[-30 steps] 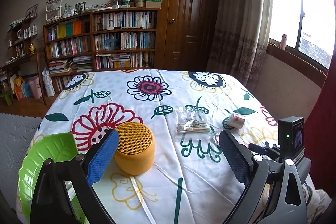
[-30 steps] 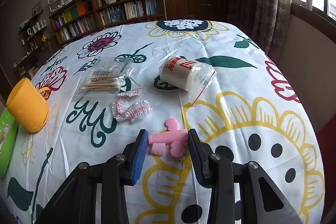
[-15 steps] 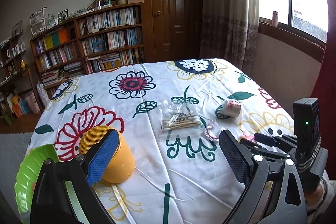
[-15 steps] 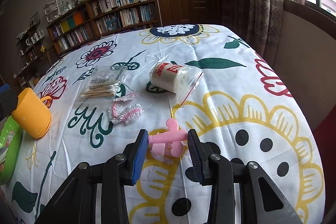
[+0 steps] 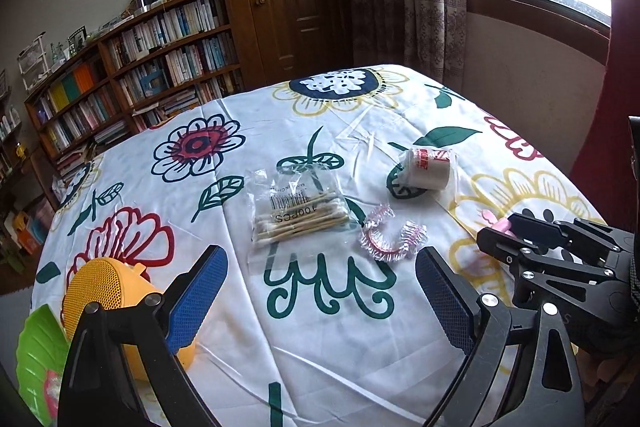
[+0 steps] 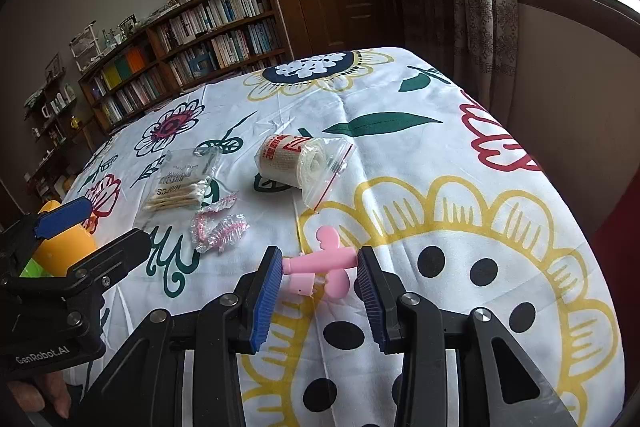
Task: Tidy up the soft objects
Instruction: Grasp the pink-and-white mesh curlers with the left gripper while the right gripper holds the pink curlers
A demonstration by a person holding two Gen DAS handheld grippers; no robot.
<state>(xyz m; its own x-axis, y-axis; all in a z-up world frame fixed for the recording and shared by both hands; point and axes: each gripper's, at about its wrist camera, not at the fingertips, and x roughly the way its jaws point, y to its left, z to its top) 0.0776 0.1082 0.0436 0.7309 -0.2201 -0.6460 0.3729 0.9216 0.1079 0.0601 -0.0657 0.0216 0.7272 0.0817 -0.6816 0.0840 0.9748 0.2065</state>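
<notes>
My right gripper (image 6: 319,269) is shut on a pink soft toy piece (image 6: 320,262), its bar pinched end to end between the blue pads just above the tablecloth. The left wrist view shows only the tip of the pink piece (image 5: 501,225) at the right gripper (image 5: 520,231). My left gripper (image 5: 320,267) stands open over the table with nothing between its fingers. A bag of cotton swabs (image 5: 298,215), a wrapped pink curly item (image 5: 390,241) and a bagged bandage roll (image 5: 430,169) lie ahead of it.
A yellow cup (image 5: 100,291) lies on its side by the left finger, and a green plate (image 5: 36,355) sits beyond it at the table's left edge. The flowered tablecloth (image 6: 480,227) drops off at the right. A bookshelf and door stand behind.
My right gripper has closed on the pink piece and raised it slightly. The left gripper has swung right, so the yellow cup slid to its left and the right gripper entered its view.
</notes>
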